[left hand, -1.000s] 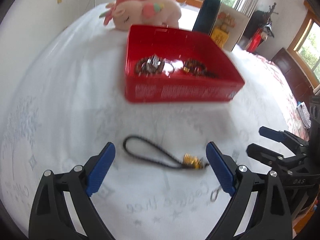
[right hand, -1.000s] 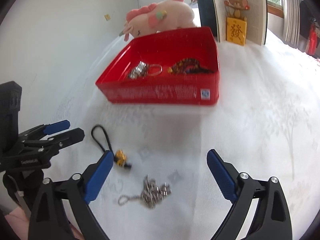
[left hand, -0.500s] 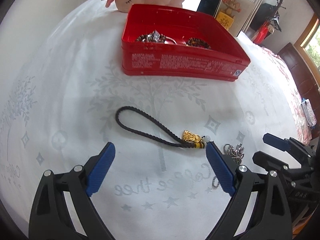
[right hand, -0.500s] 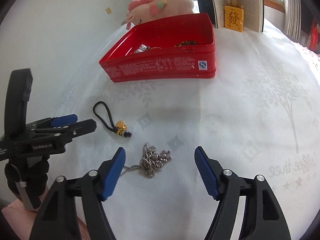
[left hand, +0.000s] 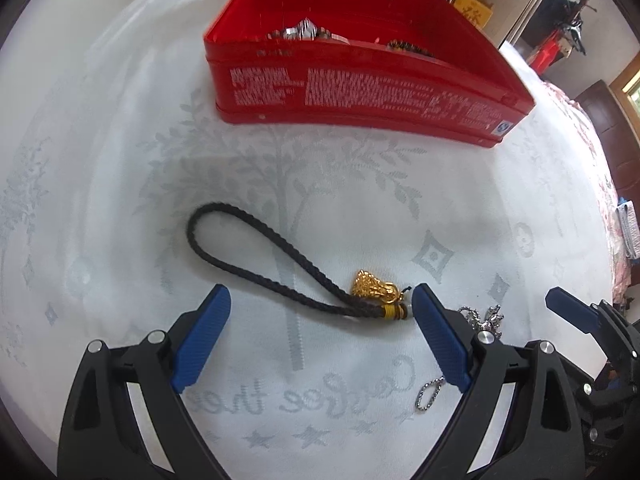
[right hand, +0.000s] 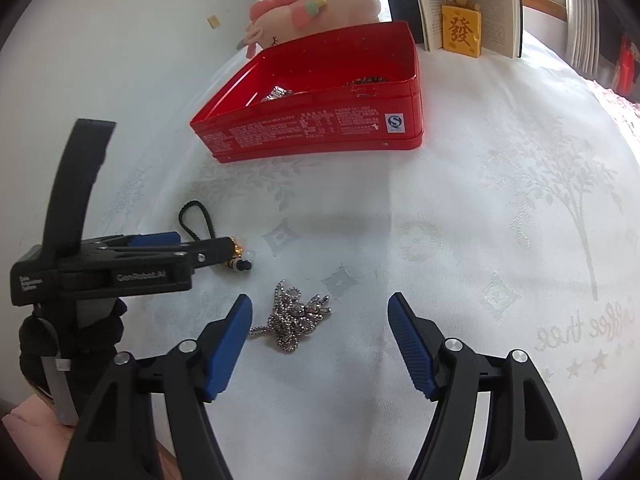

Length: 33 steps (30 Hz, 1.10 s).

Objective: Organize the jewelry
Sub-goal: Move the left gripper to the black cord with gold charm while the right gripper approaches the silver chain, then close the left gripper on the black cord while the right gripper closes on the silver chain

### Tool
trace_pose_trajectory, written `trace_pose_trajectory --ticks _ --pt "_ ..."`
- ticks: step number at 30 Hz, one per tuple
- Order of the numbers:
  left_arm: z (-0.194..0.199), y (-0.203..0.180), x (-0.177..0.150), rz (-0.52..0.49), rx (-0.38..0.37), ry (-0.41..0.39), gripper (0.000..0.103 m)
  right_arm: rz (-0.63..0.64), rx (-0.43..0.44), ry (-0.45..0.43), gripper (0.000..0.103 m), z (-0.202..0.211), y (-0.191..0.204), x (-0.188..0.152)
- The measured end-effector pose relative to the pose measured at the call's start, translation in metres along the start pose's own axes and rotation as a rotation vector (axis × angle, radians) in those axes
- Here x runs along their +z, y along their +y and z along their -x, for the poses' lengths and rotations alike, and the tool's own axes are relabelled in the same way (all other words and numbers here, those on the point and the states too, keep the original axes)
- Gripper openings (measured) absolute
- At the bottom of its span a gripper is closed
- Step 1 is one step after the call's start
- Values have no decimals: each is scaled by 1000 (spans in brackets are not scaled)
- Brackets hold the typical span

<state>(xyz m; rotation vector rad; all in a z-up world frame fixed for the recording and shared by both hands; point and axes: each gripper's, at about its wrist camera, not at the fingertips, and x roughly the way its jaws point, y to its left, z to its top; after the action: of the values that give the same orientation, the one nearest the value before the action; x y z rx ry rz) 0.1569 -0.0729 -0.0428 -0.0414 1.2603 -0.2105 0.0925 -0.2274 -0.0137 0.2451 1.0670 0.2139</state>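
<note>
Evidently both tools are at the pick-up stage. The left gripper [left hand: 318, 308] has its blue pads spread wide over the black cord bracelet [left hand: 256, 260], the right-hand pad just beside the gold charm [left hand: 374, 286] at the cord's knotted end. Nothing is held. The right gripper [right hand: 320, 316] is likewise spread wide and empty, with the heap of silver bead chain [right hand: 298, 316] lying between its fingers, nearer the left one.

To my eye, the next move for each is to drop to the cloth, close on the piece, then carry it to the red tin [right hand: 320, 136], which sits farther back and already holds a few pieces. The chain is loose and heaped, so the pinch should take the thick of the pile or strands may trail.

From the right-hand view, the left tool is held low and nearly level over the white tablecloth [right hand: 500, 220], gripped from below by a hand in a dark glove. A pink plush toy [right hand: 316, 12] and an open book [right hand: 472, 4] stand behind the tin.
</note>
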Motion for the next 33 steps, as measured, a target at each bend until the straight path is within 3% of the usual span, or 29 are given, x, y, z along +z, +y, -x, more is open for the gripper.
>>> trace_pose_trajectory --ticks 7,22,25,29,33 --pt "-5 3 2 -10 -13 15 88 3 1 15 71 -7 -3 3" --pt "8 17 -10 -55 -32 -12 45 30 -5 58 71 -19 9 2" --pt "9 17 -11 -60 -58 -7 32 33 -8 73 71 -23 11 0" --pt "9 20 -14 -62 -87 -3 22 42 -19 87 70 -27 14 -3" --pt "11 24 -17 -60 -117 -1 15 50 -23 98 58 -28 15 -5"
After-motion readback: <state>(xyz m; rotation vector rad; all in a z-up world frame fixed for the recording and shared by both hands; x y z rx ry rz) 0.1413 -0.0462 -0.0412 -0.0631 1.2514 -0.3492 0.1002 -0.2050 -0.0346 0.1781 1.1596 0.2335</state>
